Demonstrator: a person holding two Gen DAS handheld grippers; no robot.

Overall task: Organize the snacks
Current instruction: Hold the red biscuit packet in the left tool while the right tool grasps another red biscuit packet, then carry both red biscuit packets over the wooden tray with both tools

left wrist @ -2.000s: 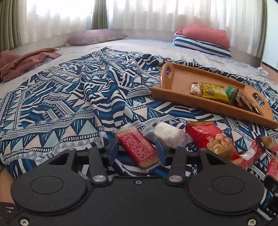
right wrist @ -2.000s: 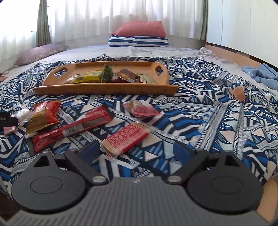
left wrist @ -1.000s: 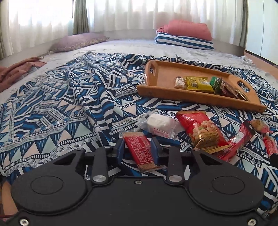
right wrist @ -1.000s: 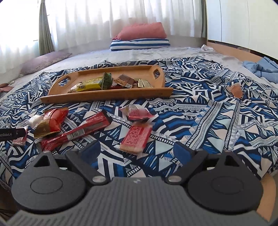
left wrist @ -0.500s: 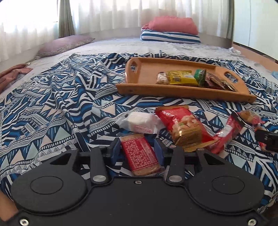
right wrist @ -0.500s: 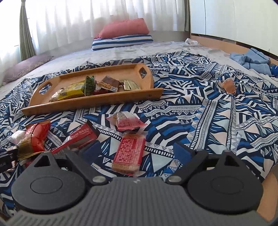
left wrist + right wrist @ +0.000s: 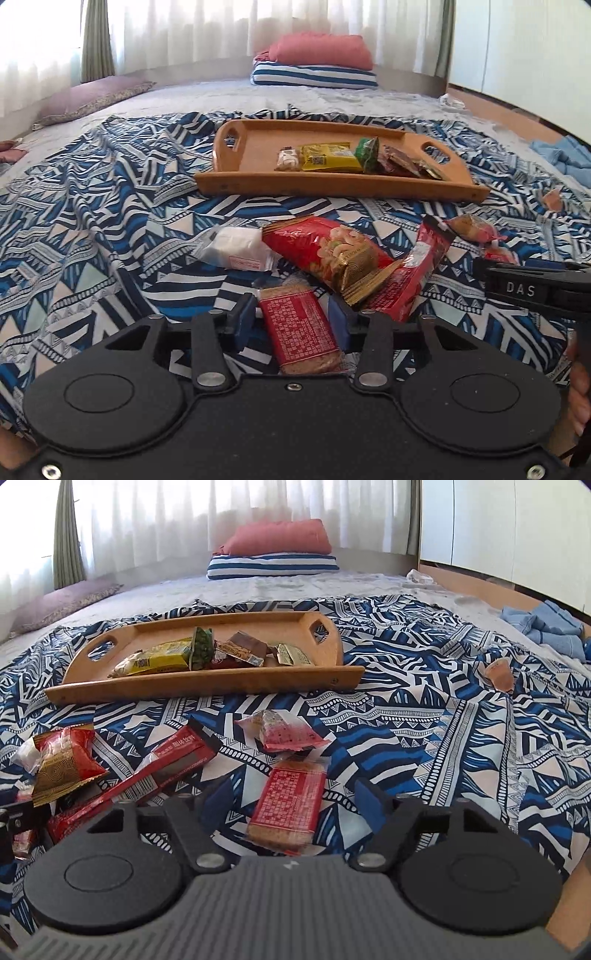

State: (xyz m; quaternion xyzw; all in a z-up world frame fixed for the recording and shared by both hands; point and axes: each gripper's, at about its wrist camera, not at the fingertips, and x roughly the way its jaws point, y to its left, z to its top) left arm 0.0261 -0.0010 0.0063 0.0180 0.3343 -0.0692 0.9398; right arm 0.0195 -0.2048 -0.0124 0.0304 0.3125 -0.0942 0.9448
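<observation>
My left gripper (image 7: 291,319) pinches a red cracker bar (image 7: 301,328) covered in fine white print I can't read. My right gripper (image 7: 295,799) spreads wide, jaws either side of a second red bar (image 7: 288,805) on the blanket (image 7: 443,738), untouched. Short of the wooden tray (image 7: 258,181) lie a red nut bag (image 7: 332,254) and a white packet (image 7: 236,251). The tray holds a yellow packet (image 7: 328,157). "DAS" shows on the black gripper body (image 7: 532,290) right of the nut bag.

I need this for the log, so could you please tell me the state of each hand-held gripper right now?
Left hand-held gripper: shut on a red biscuit bar.
Right hand-held gripper: open, straddling a second red bar without gripping it.
</observation>
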